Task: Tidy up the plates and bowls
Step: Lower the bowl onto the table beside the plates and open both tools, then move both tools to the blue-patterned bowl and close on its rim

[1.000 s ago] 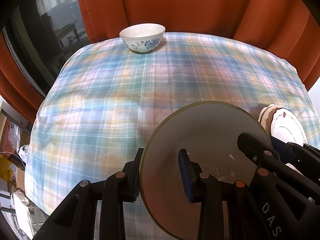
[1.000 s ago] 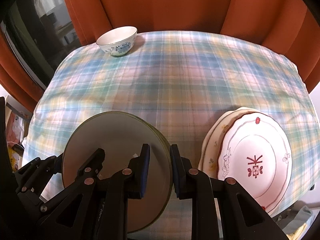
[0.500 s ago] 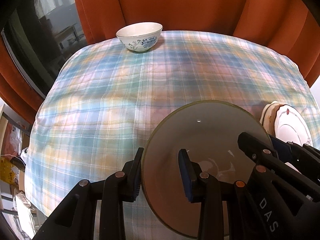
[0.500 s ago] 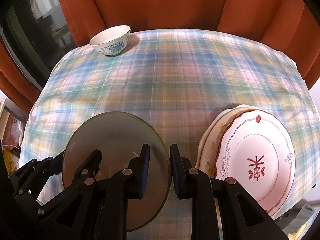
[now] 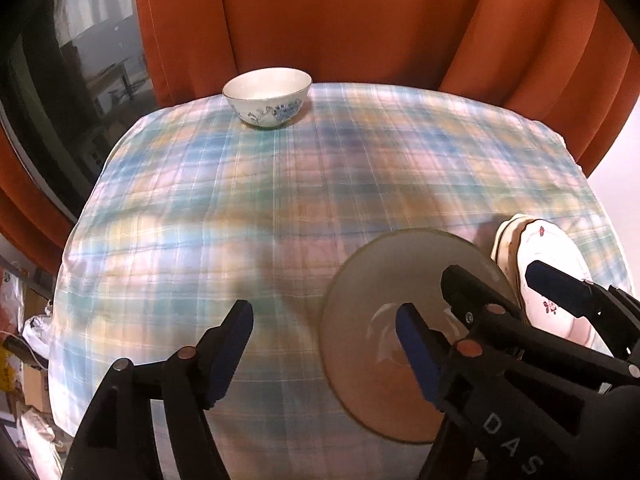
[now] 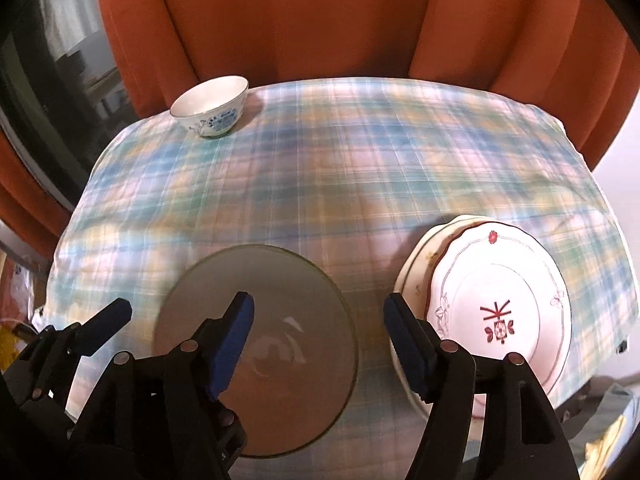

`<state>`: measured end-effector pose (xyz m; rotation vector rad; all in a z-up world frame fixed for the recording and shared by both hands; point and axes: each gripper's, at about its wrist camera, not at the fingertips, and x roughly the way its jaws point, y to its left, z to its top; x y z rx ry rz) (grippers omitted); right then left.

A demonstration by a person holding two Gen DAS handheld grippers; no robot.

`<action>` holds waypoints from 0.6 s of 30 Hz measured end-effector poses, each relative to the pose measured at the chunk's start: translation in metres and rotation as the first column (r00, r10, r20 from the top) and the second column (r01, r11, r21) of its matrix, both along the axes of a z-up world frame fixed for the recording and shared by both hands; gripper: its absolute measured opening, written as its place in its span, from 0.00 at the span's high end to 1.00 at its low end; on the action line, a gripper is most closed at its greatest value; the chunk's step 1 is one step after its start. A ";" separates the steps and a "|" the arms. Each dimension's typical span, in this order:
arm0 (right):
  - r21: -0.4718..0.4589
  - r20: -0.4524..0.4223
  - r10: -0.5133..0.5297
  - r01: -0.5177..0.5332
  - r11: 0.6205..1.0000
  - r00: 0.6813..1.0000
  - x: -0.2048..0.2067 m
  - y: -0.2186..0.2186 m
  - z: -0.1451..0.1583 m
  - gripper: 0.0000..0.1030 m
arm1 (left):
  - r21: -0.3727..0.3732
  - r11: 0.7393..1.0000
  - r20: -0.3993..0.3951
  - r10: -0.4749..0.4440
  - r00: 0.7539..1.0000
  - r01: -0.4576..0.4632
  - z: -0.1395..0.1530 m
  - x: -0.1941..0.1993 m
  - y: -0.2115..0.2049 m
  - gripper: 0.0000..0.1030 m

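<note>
Glass plate (image 6: 256, 344) lies low centre on the plaid cloth (image 6: 320, 184); my left gripper (image 5: 324, 336) and right gripper (image 6: 318, 338) have just spread apart, empty. Dipping either could clip its rim.

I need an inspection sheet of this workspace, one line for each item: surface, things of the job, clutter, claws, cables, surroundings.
Surface: plaid tablecloth covers the table.
Job's things: grey glass plate lies flat near the front edge; stack of white plates to its right, the top one with a red motif; blue-and-white bowl at the far left corner, upright.
Clutter: nothing seen on the cloth.
Claws: left claw and right claw have both just been opening; both stand open over the glass plate's rim, pads off it.
Cables: nothing seen.
Surroundings: orange curtain behind; dark window at left.
</note>
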<state>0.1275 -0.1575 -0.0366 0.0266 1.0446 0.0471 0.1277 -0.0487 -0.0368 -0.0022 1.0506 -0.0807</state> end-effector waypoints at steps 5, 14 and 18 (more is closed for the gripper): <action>-0.023 0.021 -0.025 0.026 0.999 0.999 -0.003 0.019 0.011 0.30 | 0.001 1.000 0.013 -0.027 1.000 0.027 0.011 0.003 0.022 0.24; -0.007 0.050 -0.057 0.057 0.998 0.997 0.002 0.074 0.035 0.29 | 0.032 0.997 0.050 -0.065 0.997 0.064 0.039 0.016 0.073 0.24; 0.003 0.070 -0.069 0.069 0.998 0.995 0.010 0.094 0.046 0.28 | 0.047 0.997 0.072 -0.068 0.995 0.065 0.051 0.026 0.093 0.24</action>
